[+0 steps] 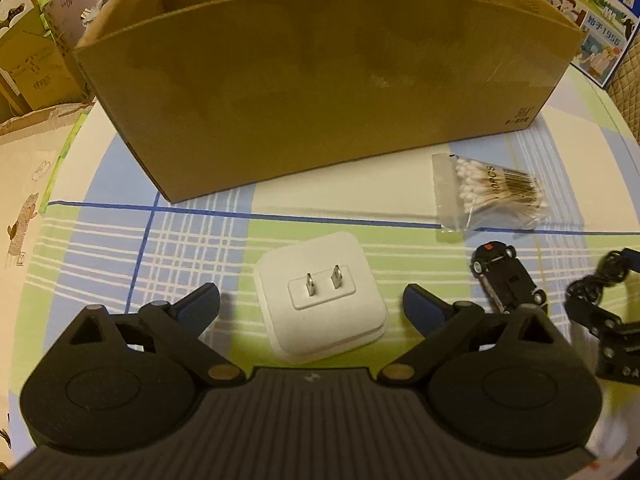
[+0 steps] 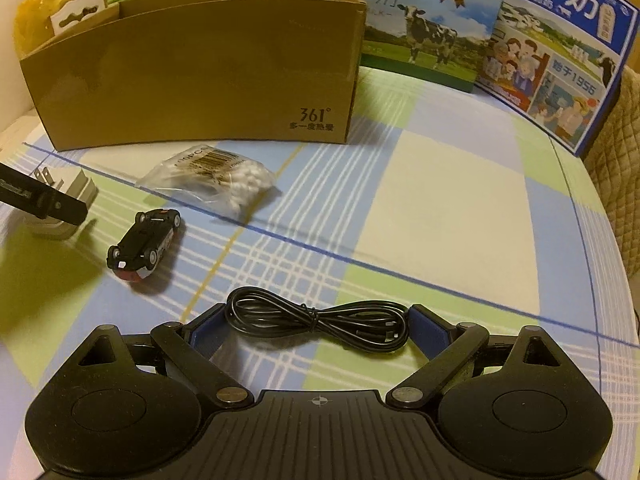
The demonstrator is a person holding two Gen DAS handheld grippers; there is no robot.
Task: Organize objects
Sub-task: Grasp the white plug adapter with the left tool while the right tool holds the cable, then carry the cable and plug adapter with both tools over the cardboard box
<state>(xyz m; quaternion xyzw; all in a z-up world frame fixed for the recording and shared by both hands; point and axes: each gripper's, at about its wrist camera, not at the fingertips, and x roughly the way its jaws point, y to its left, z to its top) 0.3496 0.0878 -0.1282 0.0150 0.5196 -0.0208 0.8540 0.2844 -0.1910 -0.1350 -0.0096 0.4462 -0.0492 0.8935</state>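
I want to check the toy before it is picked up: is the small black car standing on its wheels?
No. In the right wrist view the car lies overturned on the tablecloth, wheels and underside facing up.

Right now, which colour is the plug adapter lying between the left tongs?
White, with two metal prongs pointing up: plug adapter. The left wrist view shows it best.

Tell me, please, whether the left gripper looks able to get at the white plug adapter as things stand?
Probably yes. The left gripper has its jaws wide on either side of the white plug adapter, which lies prongs up on the tablecloth; nothing sits between, and the toy car lies clear.
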